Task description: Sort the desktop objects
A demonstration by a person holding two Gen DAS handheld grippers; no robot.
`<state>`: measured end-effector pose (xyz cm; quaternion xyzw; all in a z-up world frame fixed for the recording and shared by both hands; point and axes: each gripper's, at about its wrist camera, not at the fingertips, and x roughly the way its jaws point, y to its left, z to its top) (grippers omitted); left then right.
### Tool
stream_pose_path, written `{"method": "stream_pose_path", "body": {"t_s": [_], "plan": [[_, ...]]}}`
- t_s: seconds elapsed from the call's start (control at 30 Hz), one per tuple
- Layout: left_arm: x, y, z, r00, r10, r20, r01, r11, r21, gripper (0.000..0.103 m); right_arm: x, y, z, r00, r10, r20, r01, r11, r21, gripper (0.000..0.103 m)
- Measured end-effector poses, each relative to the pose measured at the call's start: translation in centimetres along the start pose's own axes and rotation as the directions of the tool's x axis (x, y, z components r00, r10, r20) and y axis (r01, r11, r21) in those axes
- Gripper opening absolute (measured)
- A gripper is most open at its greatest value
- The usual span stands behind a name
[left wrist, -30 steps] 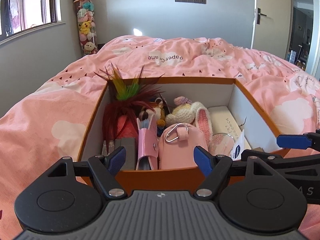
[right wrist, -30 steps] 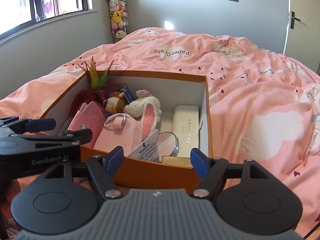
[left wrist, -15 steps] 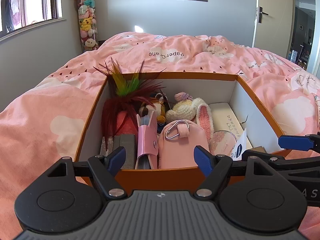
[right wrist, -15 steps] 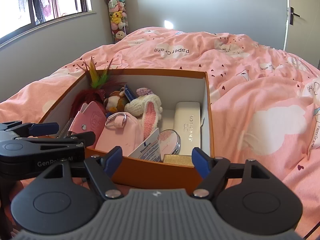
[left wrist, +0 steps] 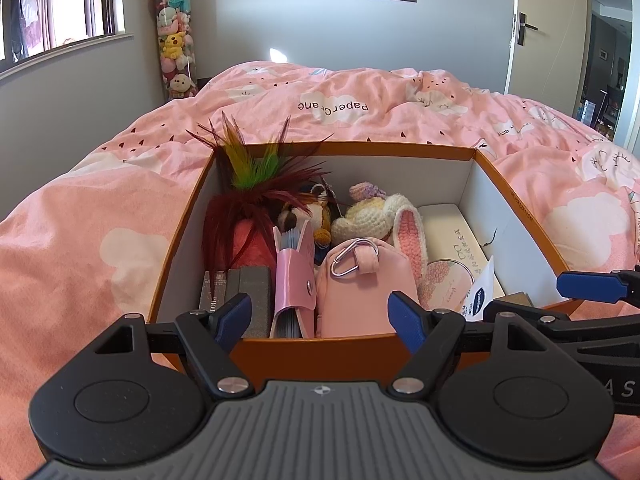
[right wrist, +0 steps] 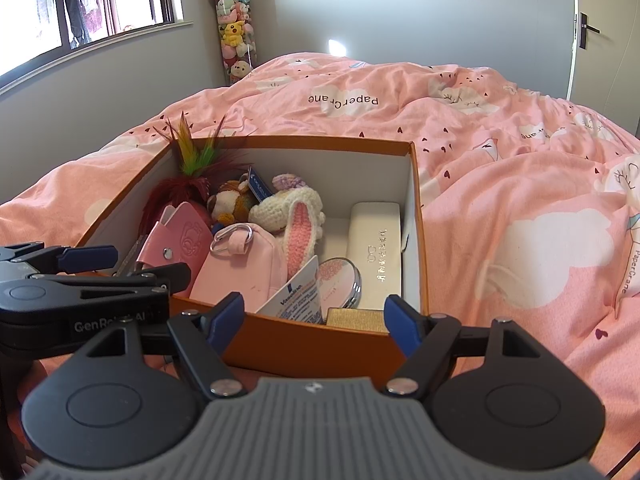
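Observation:
An orange box [left wrist: 352, 146] [right wrist: 304, 340] sits on the bed, packed with objects: a feather toy [left wrist: 248, 184], a pink card holder [left wrist: 292, 280], a pink pouch [left wrist: 360, 292] [right wrist: 244, 268] with a carabiner, a crocheted bunny [left wrist: 384, 220] [right wrist: 296, 216], a white glasses case [right wrist: 374, 252], a round compact [right wrist: 340, 280] and a Vaseline packet [right wrist: 298, 296]. My left gripper [left wrist: 320, 318] is open and empty at the box's near wall. My right gripper [right wrist: 314, 322] is open and empty at the near right corner.
The pink duvet [right wrist: 500, 184] covers the bed all around the box. A tall tube of plush toys [left wrist: 176, 40] stands in the far corner by the window. A door [left wrist: 548, 28] is at the far right.
Both grippers have risen and tilted slightly, so the box sits lower in both views and more of its inside shows. Both stay open. Nothing in the box has moved.

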<state>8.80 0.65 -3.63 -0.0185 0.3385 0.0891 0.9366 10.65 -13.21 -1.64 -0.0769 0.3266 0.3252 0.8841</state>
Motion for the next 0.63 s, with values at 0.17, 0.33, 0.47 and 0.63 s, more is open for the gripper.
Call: {"method": "stream_pose_path", "body": {"t_s": [0.17,0.33,0.47,0.63], "plan": [[0.10,0.03,-0.14,1.000,-0.002,-0.003,0.002,1.000,-0.005,0.089,0.08,-0.03,-0.01,1.000,0.000,-0.001,0.000,1.000,0.000,0.079],[0.12,0.02,-0.19,1.000,-0.004,-0.005,0.004,1.000,-0.007,0.089,0.09,-0.04,0.01,1.000,0.001,-0.001,-0.001,1.000,-0.001,0.079],[0.11,0.03,-0.18,1.000,-0.004,-0.005,0.004,1.000,-0.008,0.089,0.10,-0.02,0.00,1.000,0.001,-0.002,-0.001,1.000,-0.001,0.079],[0.14,0.03,-0.18,1.000,-0.002,-0.007,0.002,1.000,-0.009,0.090,0.10,-0.04,0.04,1.000,0.001,-0.002,-0.001,1.000,-0.001,0.079]]}}
